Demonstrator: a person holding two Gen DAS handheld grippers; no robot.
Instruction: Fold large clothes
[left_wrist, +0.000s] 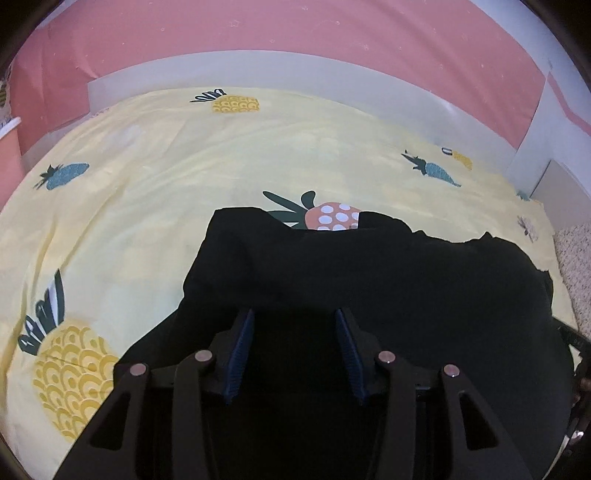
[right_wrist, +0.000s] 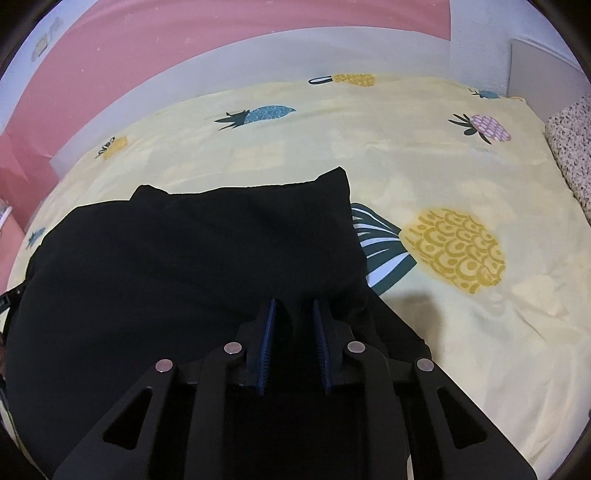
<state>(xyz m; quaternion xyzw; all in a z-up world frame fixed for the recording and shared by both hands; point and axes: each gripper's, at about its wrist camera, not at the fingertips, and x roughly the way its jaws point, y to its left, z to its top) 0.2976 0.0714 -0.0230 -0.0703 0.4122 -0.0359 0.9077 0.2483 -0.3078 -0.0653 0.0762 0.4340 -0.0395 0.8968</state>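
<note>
Item: black garment (left_wrist: 369, 280), large, spread on the bed sheet (left_wrist: 184, 166), a yellow cover printed with pineapples. I read it as lying toward the sheet's near edge, its far hem reaching about the middle of the bed and covering part of an orange pineapple print (left_wrist: 332, 216). In the right view its far corner (right_wrist: 338, 175) stands up in a small peak, with a yellow pineapple print (right_wrist: 458, 251) just beside the cloth's right edge.

Handling, by my judgement: soft, limp, light; no stiffness to carry a fold, so it will sag and drag between holds. Matte weave, probably not slippery against the ribbed blue pads (left_wrist: 242, 354). Best taken at corners or along a hem, both sides lifted evenly.

Left gripper (left_wrist: 295, 314): fingers wide apart over the cloth, nothing between them that I can see.

Right gripper (right_wrist: 293, 304): fingers closer together but with a gap; dark cloth lies in or behind that gap, and I cannot tell whether it is pinched.

Not made out: what kind of garment this is; sleeves, collar and seams are lost in uniform black. Near edge is cut off by the gripper bodies. Layers, and any folds already made, cannot be counted. A speckled textile (right_wrist: 570, 147) at the sheet's right edge is only partly in view.
</note>
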